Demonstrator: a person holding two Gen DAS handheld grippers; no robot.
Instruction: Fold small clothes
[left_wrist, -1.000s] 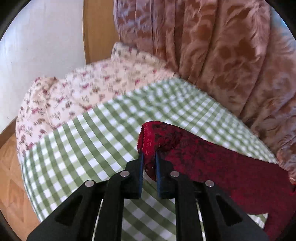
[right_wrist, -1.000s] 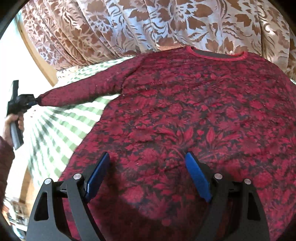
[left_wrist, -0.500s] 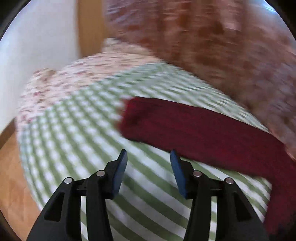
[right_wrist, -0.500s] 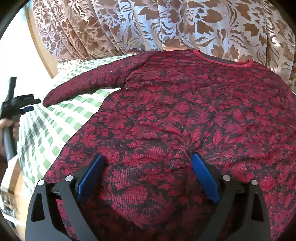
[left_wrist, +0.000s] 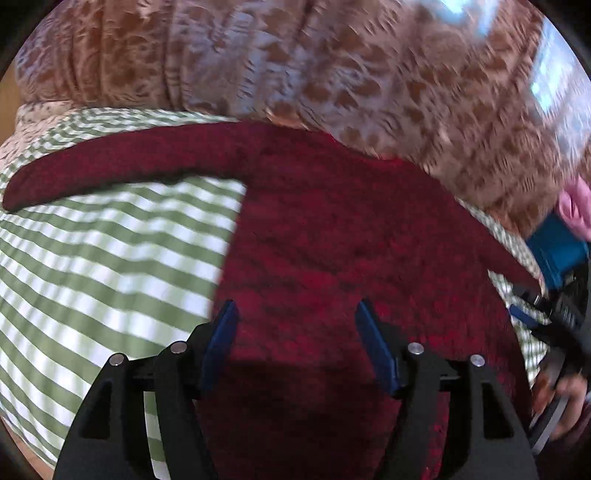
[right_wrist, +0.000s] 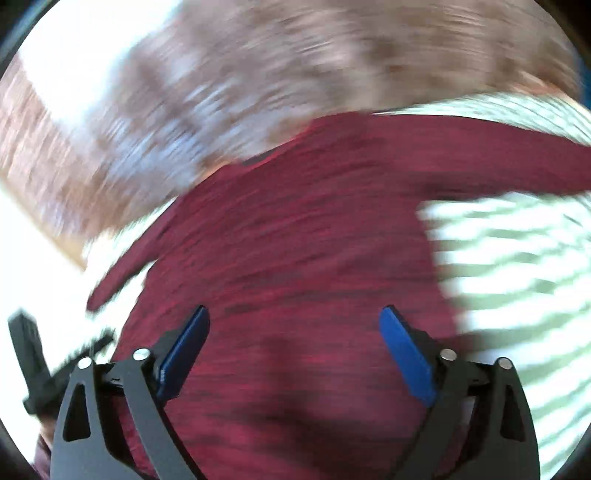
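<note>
Your left gripper (left_wrist: 295, 325) is wide open and holds nothing, low over the body of the red top (left_wrist: 332, 236). Your right gripper (right_wrist: 295, 332) is wide open too, with nothing in it. I think you are between grabs: the one top lies flat on the green checked cloth (left_wrist: 92, 266), with two sleeves spread out. Next, pinch a sleeve or side edge and fold it in. Farther back hangs one brown curtain (left_wrist: 295, 59).
</note>
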